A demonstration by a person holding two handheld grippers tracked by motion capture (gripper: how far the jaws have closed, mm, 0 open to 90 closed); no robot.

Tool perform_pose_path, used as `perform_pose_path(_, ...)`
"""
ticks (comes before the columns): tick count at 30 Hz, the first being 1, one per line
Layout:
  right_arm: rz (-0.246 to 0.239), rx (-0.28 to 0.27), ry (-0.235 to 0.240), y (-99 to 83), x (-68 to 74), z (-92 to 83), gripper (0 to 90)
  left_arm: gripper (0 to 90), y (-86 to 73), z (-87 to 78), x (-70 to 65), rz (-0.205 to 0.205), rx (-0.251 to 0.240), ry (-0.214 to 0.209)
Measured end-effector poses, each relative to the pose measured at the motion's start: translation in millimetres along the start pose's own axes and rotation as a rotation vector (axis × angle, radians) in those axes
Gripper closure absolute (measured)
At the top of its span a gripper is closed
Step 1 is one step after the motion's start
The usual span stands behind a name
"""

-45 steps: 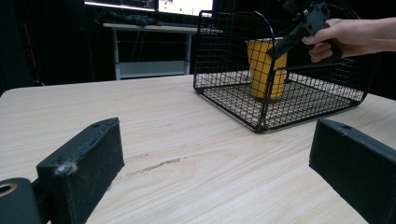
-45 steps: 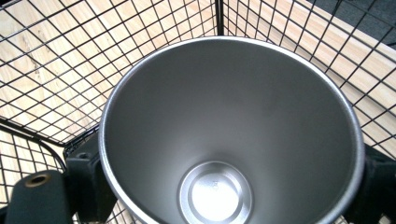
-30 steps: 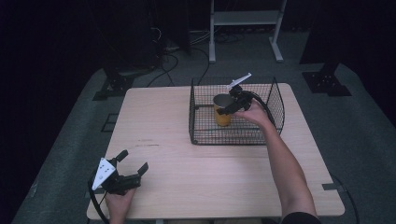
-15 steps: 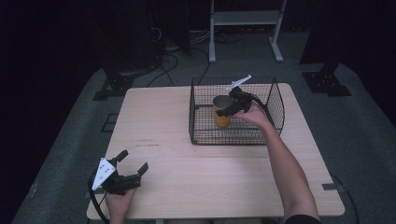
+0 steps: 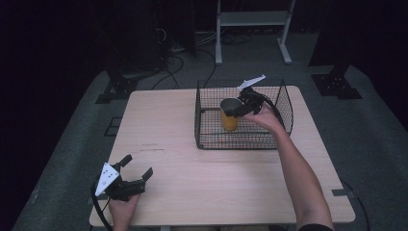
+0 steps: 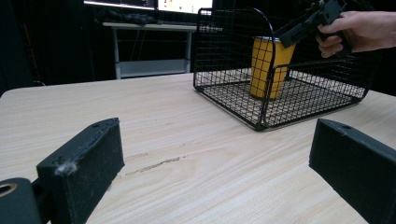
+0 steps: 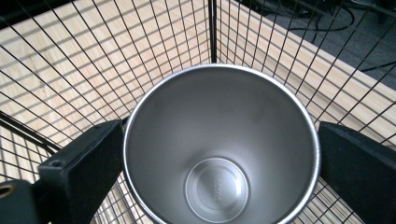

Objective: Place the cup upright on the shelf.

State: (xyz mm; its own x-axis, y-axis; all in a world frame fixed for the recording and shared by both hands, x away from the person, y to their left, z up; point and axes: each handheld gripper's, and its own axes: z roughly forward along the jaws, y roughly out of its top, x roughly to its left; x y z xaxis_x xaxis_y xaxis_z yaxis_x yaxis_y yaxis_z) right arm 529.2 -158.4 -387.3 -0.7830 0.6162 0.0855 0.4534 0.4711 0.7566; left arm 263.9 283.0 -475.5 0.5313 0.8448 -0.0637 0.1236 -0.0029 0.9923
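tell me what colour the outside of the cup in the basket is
Yellow-orange outside on the cup, with a bare silver metal inside; the left gripper view shows it best.

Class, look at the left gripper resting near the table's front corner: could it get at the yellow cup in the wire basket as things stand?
Probably not yet. The yellow cup stands inside the wire basket, whose walls face the open left gripper, and the right gripper already straddles the cup from above.

One yellow cup (image 5: 229,115), one wire basket (image 5: 207,137), one table (image 5: 192,183), two tongs.
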Motion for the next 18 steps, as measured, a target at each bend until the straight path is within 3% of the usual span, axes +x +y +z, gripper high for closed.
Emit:
perform_pose_path(8,0.017,-0.028,0.022,1.8,-1.3,-6.5,2.3,2.3,0.0,0.3,-0.4,0.002,0.0,0.001)
perform_pose_path(18,0.032,-0.068,0.027,4.5,-4.2,-27.5,2.5,2.3,0.1,1.2,-1.8,0.01,0.008,0.006)
